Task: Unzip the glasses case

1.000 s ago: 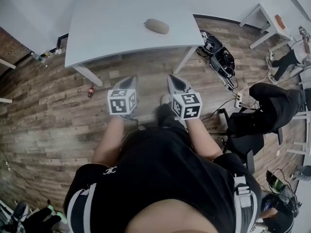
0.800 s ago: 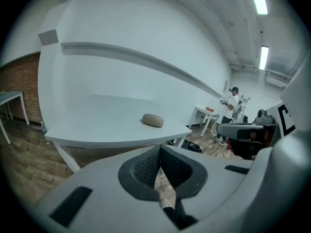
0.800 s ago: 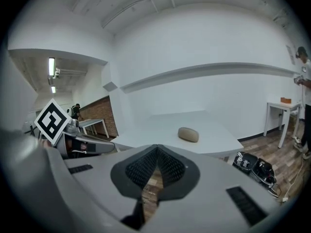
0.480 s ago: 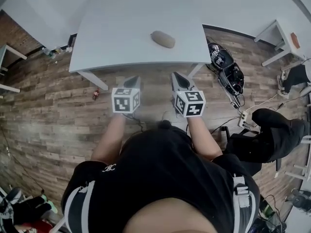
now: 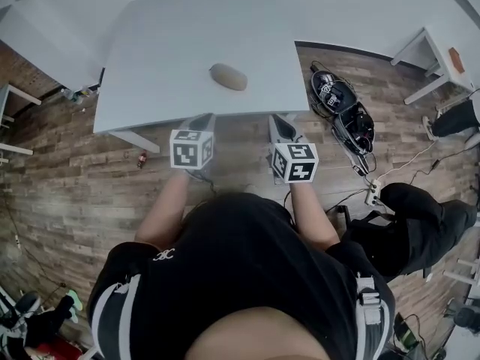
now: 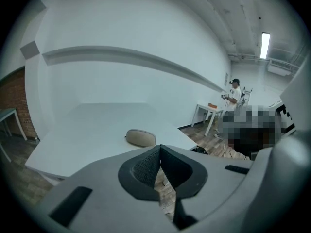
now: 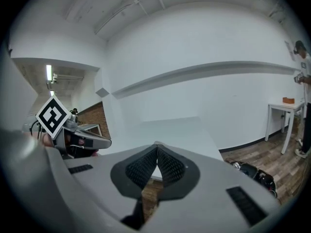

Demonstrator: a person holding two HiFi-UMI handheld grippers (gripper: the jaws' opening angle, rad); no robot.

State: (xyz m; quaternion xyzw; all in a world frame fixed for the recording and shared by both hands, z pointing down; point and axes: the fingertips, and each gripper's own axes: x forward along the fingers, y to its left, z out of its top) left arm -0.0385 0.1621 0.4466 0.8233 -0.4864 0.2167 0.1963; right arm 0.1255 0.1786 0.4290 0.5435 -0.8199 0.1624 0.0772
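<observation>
A beige oval glasses case point(image 5: 228, 76) lies alone on the white table point(image 5: 165, 51), a little right of its middle. From the left gripper view the glasses case point(image 6: 141, 138) shows just beyond the jaw tips on the table point(image 6: 87, 130). My left gripper point(image 5: 204, 119) is shut and empty, held over the table's near edge. My right gripper point(image 5: 279, 122) is also shut and empty, at the table's near right corner. In their own views the left gripper point(image 6: 160, 148) and right gripper point(image 7: 156, 146) both show jaws pressed together. The case stays out of the right gripper view.
Wood-look floor point(image 5: 67, 178) surrounds the table. A heap of black gear and cables point(image 5: 341, 107) lies on the floor right of the table. A small white side table point(image 5: 439, 58) stands far right. A person point(image 6: 235, 92) stands in the background. A small bottle point(image 5: 141, 158) sits by the left table leg.
Both grippers have moved forward from over the floor to the table's near edge, still shut. The table and case now sit closer in the head view.
</observation>
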